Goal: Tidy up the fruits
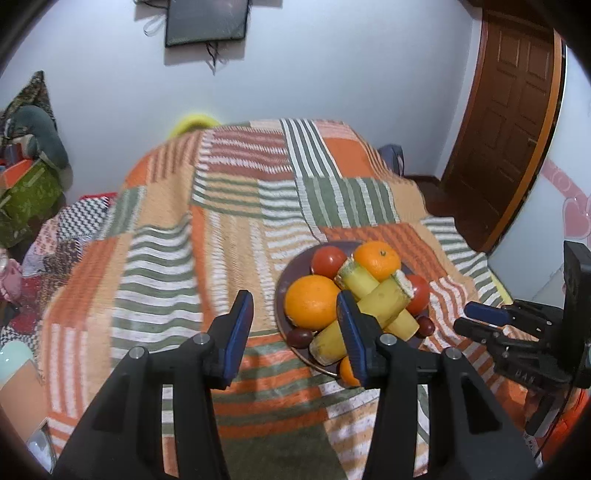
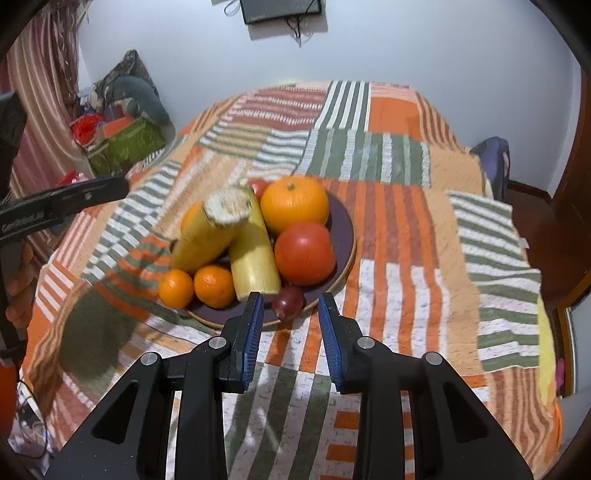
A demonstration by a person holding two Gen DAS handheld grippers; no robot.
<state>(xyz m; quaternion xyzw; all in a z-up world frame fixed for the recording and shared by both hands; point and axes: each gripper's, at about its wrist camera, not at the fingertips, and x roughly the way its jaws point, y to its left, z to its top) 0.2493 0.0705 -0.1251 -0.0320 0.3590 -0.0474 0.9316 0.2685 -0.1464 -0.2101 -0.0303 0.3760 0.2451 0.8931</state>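
Fruits [image 2: 293, 206] are piled on a dark plate [image 2: 341, 225] on the striped cloth [image 2: 399, 229]. Left gripper [image 1: 295, 321] and right gripper [image 2: 290, 314] both hang above the plate's near edge, jaws apart, holding nothing.

Pretty plain room: pale bluish-white wall [image 1: 314, 81] with a dark flat panel [image 1: 207, 22] hung on it, cords dangling underneath. The tabletop's covered in a patchwork striped cloth [image 1: 229, 206] in orange, green and white. Brown panelled wooden door [image 1: 517, 122] on the right, cluttered pile of bags and boxes [image 2: 122, 129] on the left.
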